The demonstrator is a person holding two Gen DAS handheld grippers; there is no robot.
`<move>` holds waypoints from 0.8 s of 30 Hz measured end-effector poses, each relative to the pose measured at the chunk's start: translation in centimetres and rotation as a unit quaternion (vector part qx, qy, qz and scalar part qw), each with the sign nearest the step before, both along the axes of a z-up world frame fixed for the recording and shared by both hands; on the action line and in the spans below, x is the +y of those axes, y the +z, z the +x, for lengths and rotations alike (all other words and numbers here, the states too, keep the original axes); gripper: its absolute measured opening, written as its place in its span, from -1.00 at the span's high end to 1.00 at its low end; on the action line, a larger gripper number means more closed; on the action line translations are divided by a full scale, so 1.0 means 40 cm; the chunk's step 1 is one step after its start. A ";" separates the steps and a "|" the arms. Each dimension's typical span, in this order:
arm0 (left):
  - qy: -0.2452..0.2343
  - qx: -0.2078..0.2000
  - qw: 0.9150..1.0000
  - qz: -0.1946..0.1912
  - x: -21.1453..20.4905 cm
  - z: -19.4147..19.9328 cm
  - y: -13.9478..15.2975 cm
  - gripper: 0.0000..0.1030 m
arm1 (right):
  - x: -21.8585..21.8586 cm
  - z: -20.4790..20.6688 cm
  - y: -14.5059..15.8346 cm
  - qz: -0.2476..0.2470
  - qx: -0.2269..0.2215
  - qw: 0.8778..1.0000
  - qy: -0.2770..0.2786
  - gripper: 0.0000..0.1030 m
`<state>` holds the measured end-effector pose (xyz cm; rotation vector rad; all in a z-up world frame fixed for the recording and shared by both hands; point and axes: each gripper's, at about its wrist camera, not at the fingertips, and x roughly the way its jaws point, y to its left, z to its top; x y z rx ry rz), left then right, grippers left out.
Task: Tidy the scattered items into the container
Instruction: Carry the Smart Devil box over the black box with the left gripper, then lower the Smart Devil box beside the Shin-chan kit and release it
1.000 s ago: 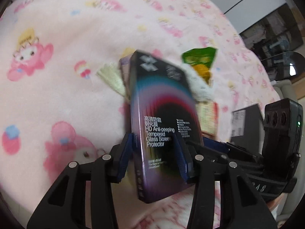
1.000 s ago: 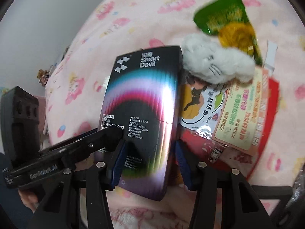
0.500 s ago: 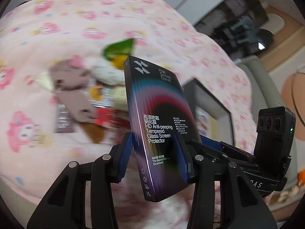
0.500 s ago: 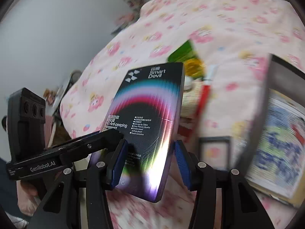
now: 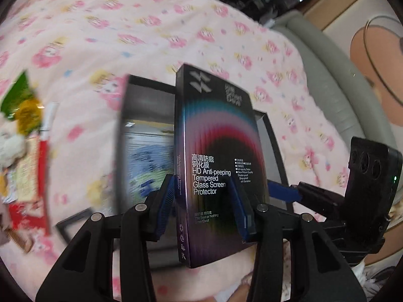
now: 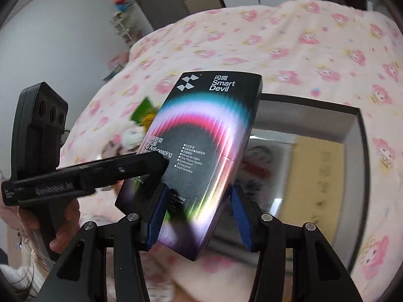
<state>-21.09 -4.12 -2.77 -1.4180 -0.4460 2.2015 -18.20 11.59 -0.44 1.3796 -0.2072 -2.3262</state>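
Pink bedding with little cartoon faces is covering the bed, and a dark, open box-shaped container is sitting on it with some printed packets inside.

You are holding the flat, black, rainbow-striped cardboard screen-protector box with both tools at once. Your left claw is clamped on its sides near the bottom, and your right claw is clamped on it too, with its blue pads pressing both edges. The box is standing up in the air, a bit tilted.

A second ago this box was hanging over the messy pile: the green snack packet, the white fluffy toy and the red and cream wrappers. Now that pile is sliding off to the left side, and the container is sitting right behind and under the box. So you are bringing it to the right spot.

It looks like the carrying part is nearly finished. Next you probably need to lower the box over the opening and let go gently. The other scattered things are still waiting on the bedding.
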 end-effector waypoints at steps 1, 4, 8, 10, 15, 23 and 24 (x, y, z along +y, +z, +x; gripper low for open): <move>-0.001 -0.009 1.000 -0.003 0.019 -0.010 -0.016 0.15 | 0.019 -0.013 -0.015 -0.001 -0.007 1.000 -0.006 0.10; 0.000 -0.027 1.000 -0.012 0.061 -0.016 -0.055 0.13 | 0.086 -0.042 -0.070 -0.035 -0.037 0.998 -0.026 0.10; -0.004 -0.053 0.998 -0.043 0.095 -0.014 -0.107 0.13 | 0.118 -0.043 -0.133 -0.039 -0.064 0.997 -0.028 0.10; -0.004 -0.070 0.996 -0.060 0.105 -0.011 -0.142 0.13 | 0.117 -0.041 -0.173 -0.033 -0.089 0.995 -0.020 0.10; -0.004 -0.094 0.993 -0.074 0.129 0.005 -0.186 0.07 | 0.101 -0.045 -0.224 0.009 -0.114 0.993 -0.021 0.10; 0.017 -0.103 0.992 -0.077 0.114 0.013 -0.179 0.12 | 0.112 -0.051 -0.211 0.007 -0.108 0.993 -0.037 0.10; 0.021 -0.098 0.992 -0.071 0.105 0.015 -0.169 0.12 | 0.117 -0.051 -0.202 0.008 -0.101 0.994 -0.040 0.10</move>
